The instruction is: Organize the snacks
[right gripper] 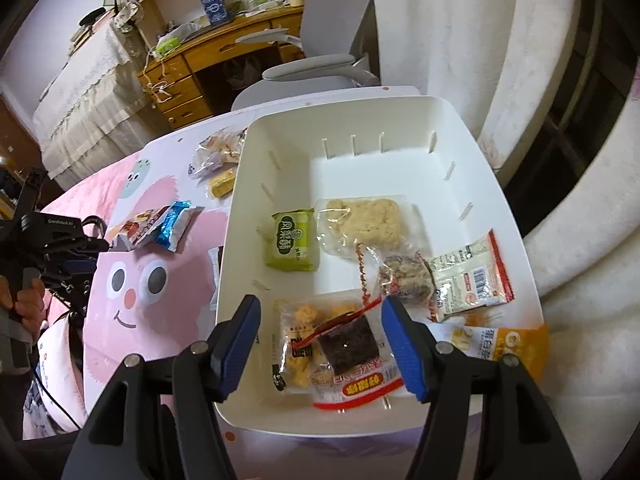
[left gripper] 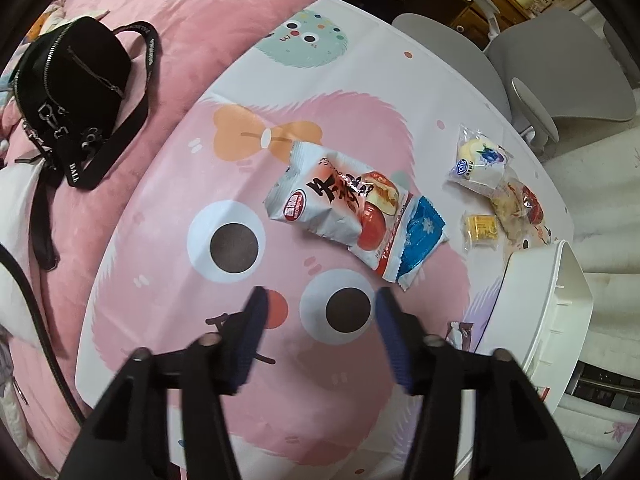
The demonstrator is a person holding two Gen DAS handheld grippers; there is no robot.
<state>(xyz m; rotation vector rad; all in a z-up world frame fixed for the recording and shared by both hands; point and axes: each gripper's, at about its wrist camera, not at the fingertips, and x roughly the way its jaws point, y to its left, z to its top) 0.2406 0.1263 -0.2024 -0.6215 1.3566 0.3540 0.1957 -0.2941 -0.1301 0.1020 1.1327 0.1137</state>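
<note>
My left gripper [left gripper: 320, 296] hangs open over the cartoon tablecloth [left gripper: 240, 312], nothing between its fingers. Just beyond it lie a white-and-red snack packet [left gripper: 340, 200] and a blue packet [left gripper: 420, 236]. Further right sit a blueberry cake packet [left gripper: 480, 160], a small yellow packet [left gripper: 480, 232] and a clear pastry packet [left gripper: 518, 204]. The white bin [left gripper: 536, 312] stands at the right edge. My right gripper [right gripper: 320, 304] is open above the bin [right gripper: 360, 128]. Below it lie a dark square snack [right gripper: 352, 344], a green packet [right gripper: 292, 242] and several others.
A black bag [left gripper: 76, 92] rests on pink bedding left of the table. A grey chair [left gripper: 560, 72] stands behind the table, a wooden desk [right gripper: 224, 48] beyond it. White curtain [right gripper: 560, 160] hangs right of the bin. A hand [right gripper: 24, 300] holds the left gripper.
</note>
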